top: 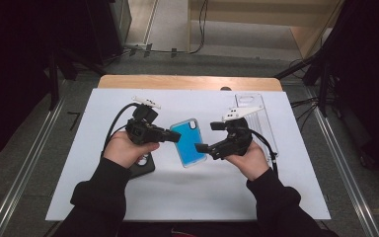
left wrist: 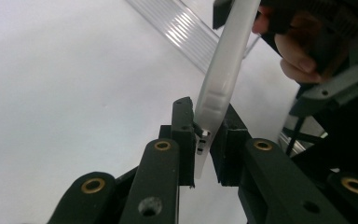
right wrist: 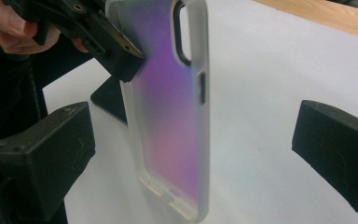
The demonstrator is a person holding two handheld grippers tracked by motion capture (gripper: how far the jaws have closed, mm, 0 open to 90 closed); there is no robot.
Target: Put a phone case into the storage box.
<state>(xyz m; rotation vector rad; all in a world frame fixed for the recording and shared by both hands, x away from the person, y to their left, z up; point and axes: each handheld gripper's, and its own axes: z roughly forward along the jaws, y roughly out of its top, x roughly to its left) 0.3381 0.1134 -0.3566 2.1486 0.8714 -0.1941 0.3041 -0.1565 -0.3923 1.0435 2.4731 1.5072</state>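
Observation:
A phone case [top: 188,142] with a translucent rim, blue in the high view and purple-tinted in the right gripper view, is held above the white mat. My left gripper [top: 175,136] is shut on its left edge. In the left gripper view the two pads pinch the case's frosted rim [left wrist: 223,70] at the jaw tips [left wrist: 204,135]. My right gripper [top: 207,137] stands open at the case's right side. In its own view the case [right wrist: 172,116] hangs between the wide-apart jaws [right wrist: 191,154] and touches neither pad. The left gripper [right wrist: 116,51] grips the case's upper corner there.
A dark flat object [top: 143,165] lies on the white mat [top: 177,192] under my left hand. A clear ribbed plastic panel [top: 256,118] lies at the back right. The wooden table edge [top: 187,81] borders the mat at the far side.

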